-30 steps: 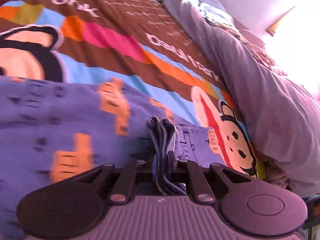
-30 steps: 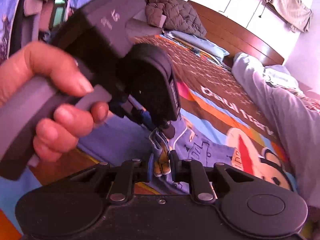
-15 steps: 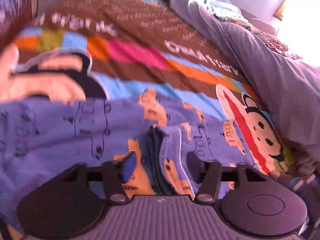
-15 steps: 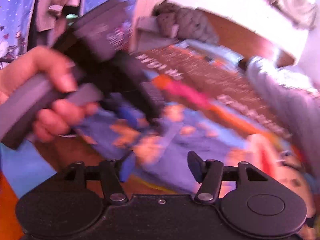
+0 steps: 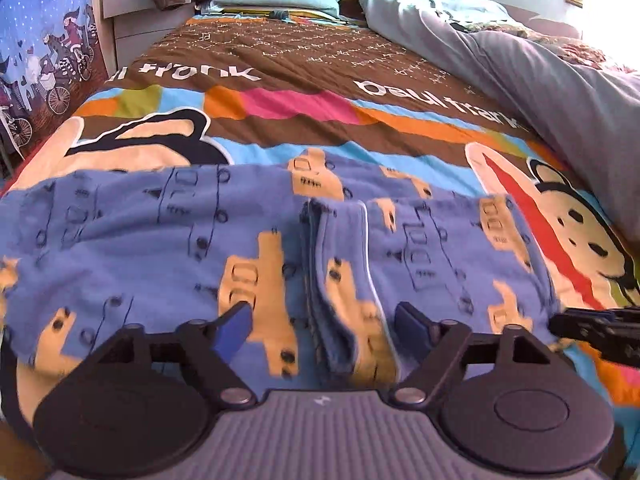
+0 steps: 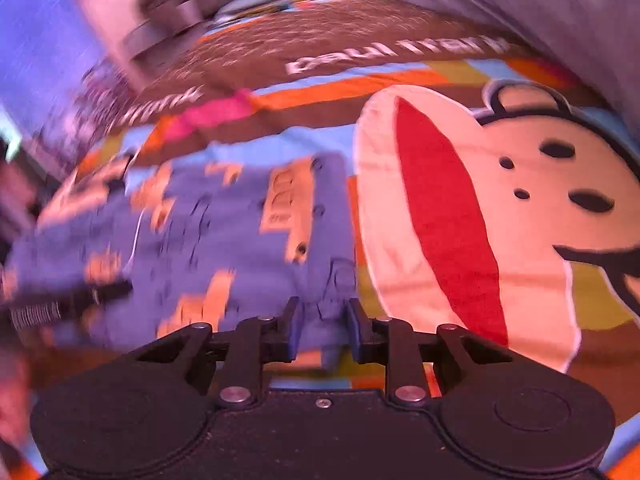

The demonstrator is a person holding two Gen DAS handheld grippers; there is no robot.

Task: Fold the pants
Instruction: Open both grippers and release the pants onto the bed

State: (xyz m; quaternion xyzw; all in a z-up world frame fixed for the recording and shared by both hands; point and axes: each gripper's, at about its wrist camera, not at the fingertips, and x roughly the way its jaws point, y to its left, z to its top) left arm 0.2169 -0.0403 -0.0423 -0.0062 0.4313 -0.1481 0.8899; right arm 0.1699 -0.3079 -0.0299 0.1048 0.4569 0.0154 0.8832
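Pants [image 5: 248, 240]: blue, printed with orange vehicles, lying flat on the bedspread [image 5: 304, 128] near the bed's foot. A folded edge runs up the middle of them, several layers thick, so one fold looks done.

Left gripper [image 5: 320, 322]: you hold it over the near edge of the pants, straddling that folded edge. Its jaws are opening, already wide; the layers lie between the pads but neither pad presses on them. By my reading you are letting the fold go so it settles flat.

Right gripper [image 6: 320, 326]: you hold it at the right end of the pants, beside the bedspread's monkey face [image 6: 500, 208]. Its jaws are closing to a narrow gap around the cloth's corner; blur hides whether the pads touch it. Likely you are taking a grip for the next fold.

Grey duvet [image 5: 560, 92]: heaped well right of the pants.
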